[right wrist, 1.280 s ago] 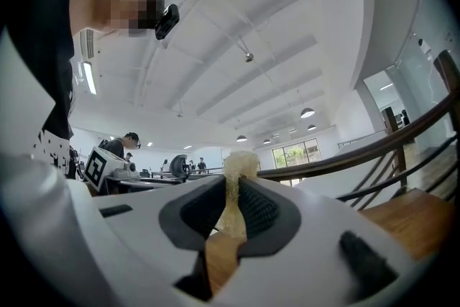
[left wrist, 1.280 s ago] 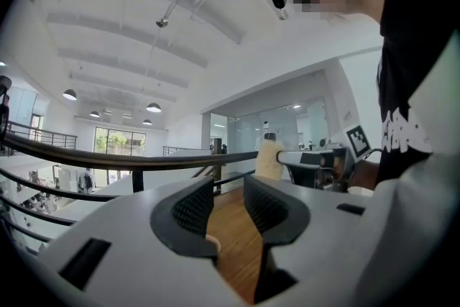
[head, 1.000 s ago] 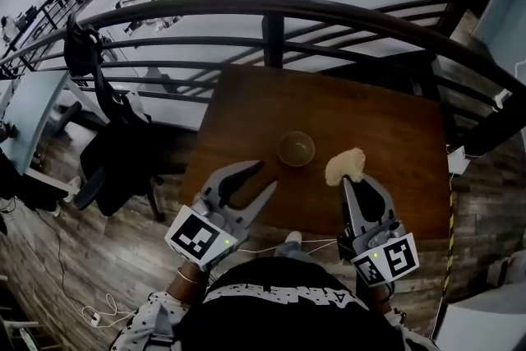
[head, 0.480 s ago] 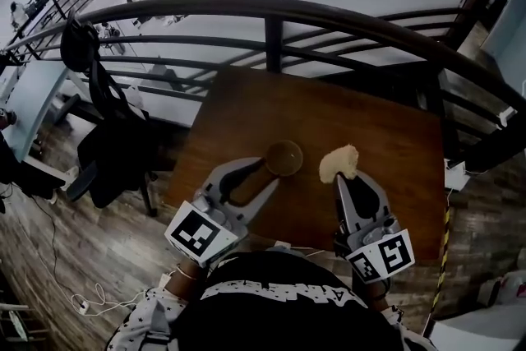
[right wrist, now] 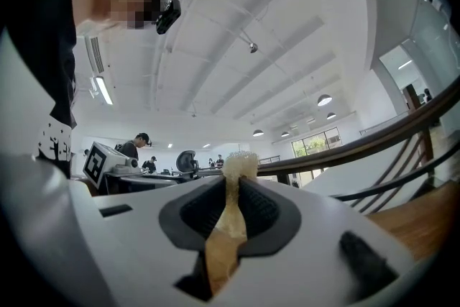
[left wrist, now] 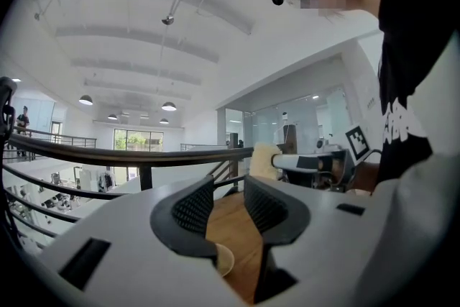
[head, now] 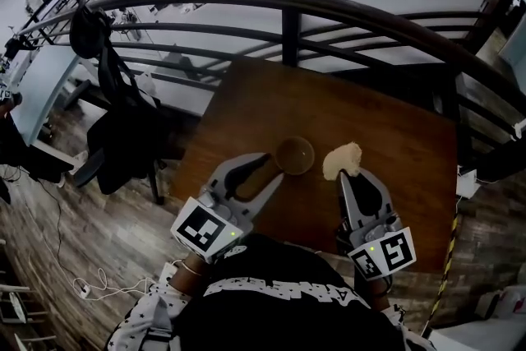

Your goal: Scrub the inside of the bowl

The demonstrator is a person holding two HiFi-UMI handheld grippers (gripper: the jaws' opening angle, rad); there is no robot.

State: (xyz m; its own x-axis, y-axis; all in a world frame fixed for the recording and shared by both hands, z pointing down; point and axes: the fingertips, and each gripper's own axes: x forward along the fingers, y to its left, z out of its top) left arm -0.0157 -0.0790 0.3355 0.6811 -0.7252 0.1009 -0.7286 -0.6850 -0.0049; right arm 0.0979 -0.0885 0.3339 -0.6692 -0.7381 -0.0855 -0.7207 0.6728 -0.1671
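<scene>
Table (head: 394,131); bowl (head: 297,154) perhaps behind left claw (head: 273,167)

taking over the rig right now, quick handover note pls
Left claw: open, tips beside the bowl, not gripping it.
Right claw: shut on the sponge, which sits just right of the bowl in the head view.
The bowl stands upright on the wooden table.
Done: sponge is in the grip.
Left: steady the bowl, bring the sponge inside, scrub.
</scene>
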